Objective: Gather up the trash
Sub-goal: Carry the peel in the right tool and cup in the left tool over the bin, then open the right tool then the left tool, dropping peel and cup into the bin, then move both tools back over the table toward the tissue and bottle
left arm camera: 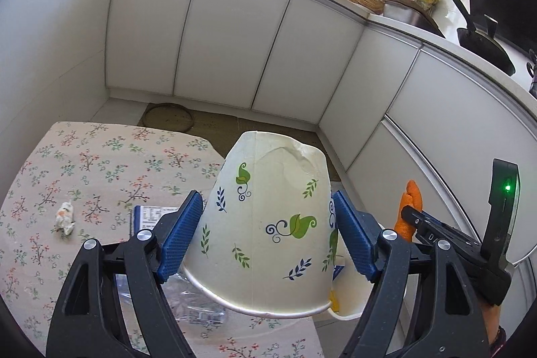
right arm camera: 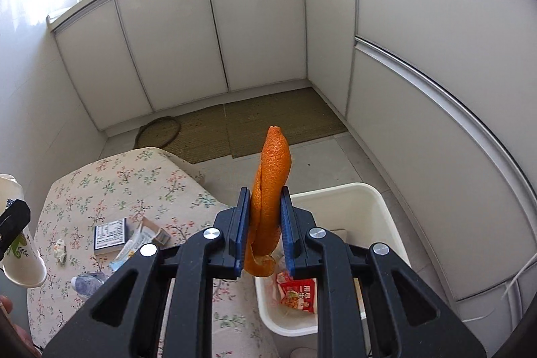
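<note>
left gripper [left arm camera: 268, 230]: clamped on paper cup [left arm camera: 268, 223], lower centre; light, crushable, hold sidewalls
right gripper [right arm camera: 265, 223]: pinching orange peel [right arm camera: 272, 190] above bin [right arm camera: 369, 193]; limp

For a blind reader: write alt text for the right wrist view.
The right gripper pinches an orange peel above a white bin holding a red wrapper. Left, a floral table still carries litter.

Both wrist views overlook the floral table [left arm camera: 100, 163], facing cabinets [right arm camera: 174, 32].
</note>
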`<state>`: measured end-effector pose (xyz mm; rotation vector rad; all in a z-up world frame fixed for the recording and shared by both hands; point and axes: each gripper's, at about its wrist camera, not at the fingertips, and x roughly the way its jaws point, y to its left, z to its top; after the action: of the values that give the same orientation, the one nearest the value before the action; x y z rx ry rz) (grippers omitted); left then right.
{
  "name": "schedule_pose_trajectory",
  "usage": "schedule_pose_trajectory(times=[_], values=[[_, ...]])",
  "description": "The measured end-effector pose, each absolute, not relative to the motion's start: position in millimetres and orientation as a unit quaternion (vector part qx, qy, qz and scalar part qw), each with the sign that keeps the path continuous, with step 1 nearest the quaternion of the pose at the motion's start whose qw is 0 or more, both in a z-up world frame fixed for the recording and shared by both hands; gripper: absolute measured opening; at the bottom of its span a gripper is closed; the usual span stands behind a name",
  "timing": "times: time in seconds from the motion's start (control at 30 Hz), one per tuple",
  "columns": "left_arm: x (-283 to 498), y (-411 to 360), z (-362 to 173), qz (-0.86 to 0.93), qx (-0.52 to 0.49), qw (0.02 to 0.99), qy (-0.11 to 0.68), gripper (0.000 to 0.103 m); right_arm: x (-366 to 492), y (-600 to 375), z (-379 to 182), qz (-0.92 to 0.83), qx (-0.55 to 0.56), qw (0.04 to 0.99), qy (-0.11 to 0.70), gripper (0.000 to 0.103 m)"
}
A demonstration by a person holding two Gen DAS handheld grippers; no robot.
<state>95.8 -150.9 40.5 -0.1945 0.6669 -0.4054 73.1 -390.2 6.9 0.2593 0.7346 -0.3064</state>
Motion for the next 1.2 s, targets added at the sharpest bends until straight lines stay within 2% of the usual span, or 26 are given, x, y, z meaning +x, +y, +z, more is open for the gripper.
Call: schedule_pose_trajectory(times=[0.23,0.3,0.33,0.5,0.63,0.8,0.87,1.13,1.2], values=[[91,-213,32,-0.232,-0.078,0.913,0.326,0.075,55,-437,1,-0.173,0.151,0.903,0.362,0.024],[89,-229,28,-0.24,-0.071,0.911,0.328,0.075,49,-451,2,-0.184,0.162,0.901,0.357,0.041],[88,-237,26,-0.244,-0.07,0.909,0.33,0.075,46,-457,2,-0.189,0.169,0.9,0.354,0.043],[87,-270,14,-0.259,-0.075,0.897,0.35,0.076,29,-489,3,-0.227,0.194,0.891,0.343,0.045],[87,-294,7,-0.27,-0.065,0.891,0.358,0.076,17,-508,-7,-0.275,0.182,0.875,0.354,0.053],[88,-321,3,-0.286,-0.051,0.886,0.362,0.077,4,-532,-19,-0.329,0.173,0.854,0.365,0.069],[89,-331,1,-0.295,-0.047,0.881,0.366,0.077,0,-541,-24,-0.345,0.173,0.845,0.37,0.071],[98,-355,-4,-0.314,-0.049,0.865,0.387,0.087,-6,-551,-29,-0.368,0.169,0.834,0.375,0.078],[98,-355,-3,-0.313,-0.046,0.867,0.385,0.094,-8,-551,-27,-0.37,0.168,0.835,0.371,0.079]])
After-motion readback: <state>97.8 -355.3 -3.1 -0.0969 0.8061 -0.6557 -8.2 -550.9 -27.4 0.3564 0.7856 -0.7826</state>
